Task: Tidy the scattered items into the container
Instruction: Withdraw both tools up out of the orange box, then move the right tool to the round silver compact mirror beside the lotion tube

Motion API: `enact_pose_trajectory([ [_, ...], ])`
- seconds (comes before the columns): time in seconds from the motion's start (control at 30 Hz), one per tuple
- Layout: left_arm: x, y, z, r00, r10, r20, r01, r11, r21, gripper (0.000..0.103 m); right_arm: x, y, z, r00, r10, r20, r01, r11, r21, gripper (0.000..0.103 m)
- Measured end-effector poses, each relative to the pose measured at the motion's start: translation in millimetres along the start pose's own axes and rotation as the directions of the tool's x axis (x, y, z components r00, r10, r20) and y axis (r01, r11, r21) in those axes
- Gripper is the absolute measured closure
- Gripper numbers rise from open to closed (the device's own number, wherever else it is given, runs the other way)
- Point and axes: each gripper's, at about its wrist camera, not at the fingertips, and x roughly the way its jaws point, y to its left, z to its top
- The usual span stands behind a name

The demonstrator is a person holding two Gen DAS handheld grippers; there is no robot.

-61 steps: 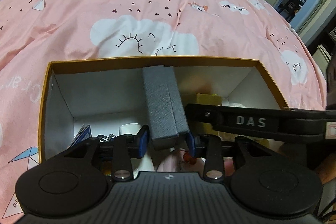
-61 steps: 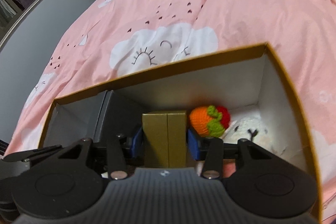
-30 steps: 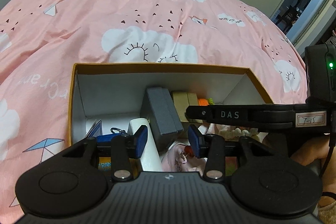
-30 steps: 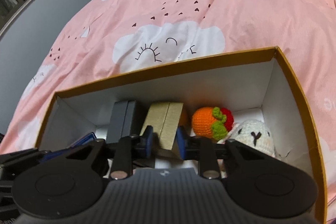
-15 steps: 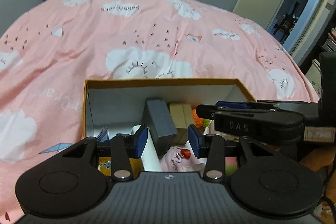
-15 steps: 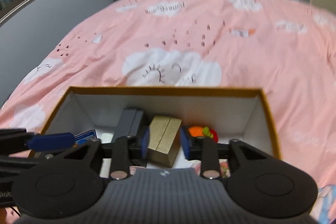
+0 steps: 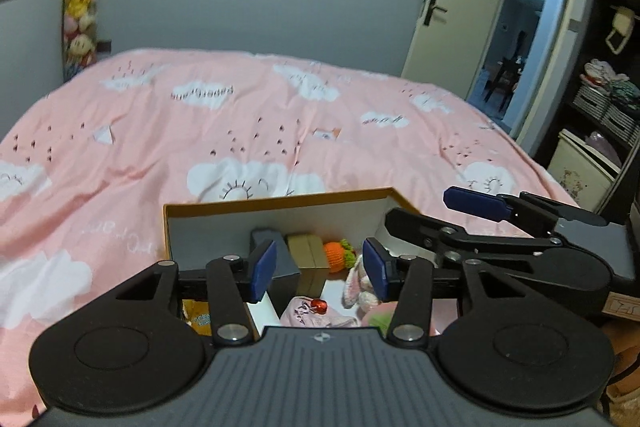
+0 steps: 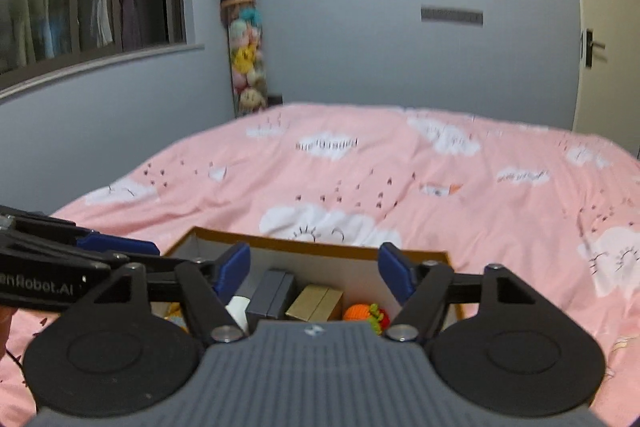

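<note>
On the pink bedspread sits the orange box, holding a grey case, gold box and knitted carrot. Both the left gripper and right gripper are wide open, empty. Probably everything's in; lift away gently.

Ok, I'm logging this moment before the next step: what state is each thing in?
left tongs: open, empty, above the box.
right tongs: open, empty.
box: lidless, sitting on the bed.
grey case: inside the box, leaning.
gold box: inside, beside the grey case.
crochet carrot: inside the box.
door: ajar.
</note>
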Motion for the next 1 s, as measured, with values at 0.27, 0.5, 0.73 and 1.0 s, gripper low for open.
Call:
enact_pose_trajectory([
  [0.27,-32,-2,-34,0.998,-0.032,0.054,0.029,0.998,0.056,0.042,-57,1,-39,0.994,-0.043,0.097,0.048,0.997,-0.056,0.024],
  [0.5,-35,4,-73,0.999,0.001,-0.032,0.002,0.997,0.082,0.042,-68,-1,-95,0.995,-0.084,-0.057,0.079,0.993,-0.09,0.029],
  [0.73,-25,10,-104,0.992,0.005,-0.13,0.001,0.999,0.052,0.042,-52,9,-130,0.973,-0.138,-0.185,0.092,0.967,-0.237,0.05],
  [1.0,-17,15,-122,0.982,0.009,-0.189,-0.003,0.999,0.034,0.042,-23,19,-164,0.929,-0.217,-0.299,0.086,0.914,-0.395,0.06],
])
